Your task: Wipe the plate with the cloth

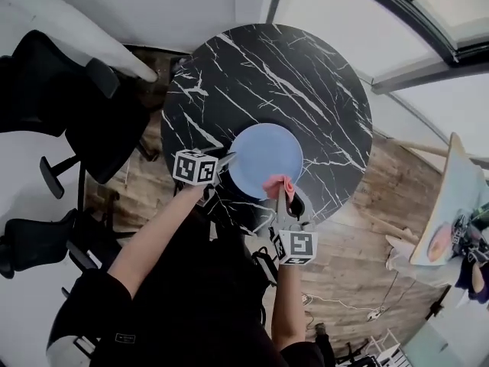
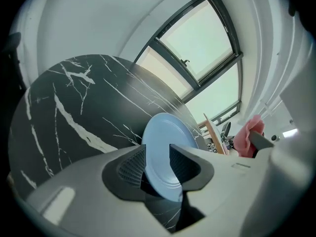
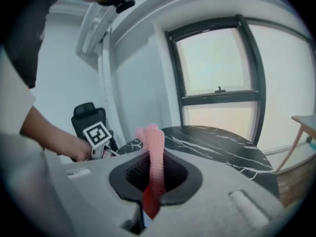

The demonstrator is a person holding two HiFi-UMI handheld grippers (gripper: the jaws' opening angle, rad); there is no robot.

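Cloth [image 3: 154, 149], pink, soft and limp, stands pinched as 1 upright fold in the closed jaws of the right gripper [image 1: 281, 195], its long axis running up and down, over the near rim of the plate [image 1: 266, 157]. Left gripper [image 2: 158, 164] stands wide, that rim between its 2 pads but unpressed. The pale-blue plate, face up on the marble table [image 1: 306, 75], looks stiff, slick and breakable; its rim seems the place to steady it.

A plate [image 1: 266, 161] lies on a table [image 1: 306, 75], toward the person's side. The left gripper [image 1: 228, 160] is at the plate's left rim, the rim between its parted jaws. The right gripper [image 1: 283, 196], at the plate's near rim, holds a cloth [image 1: 278, 183]. Chairs [image 1: 84, 105] stand well left of the plate.
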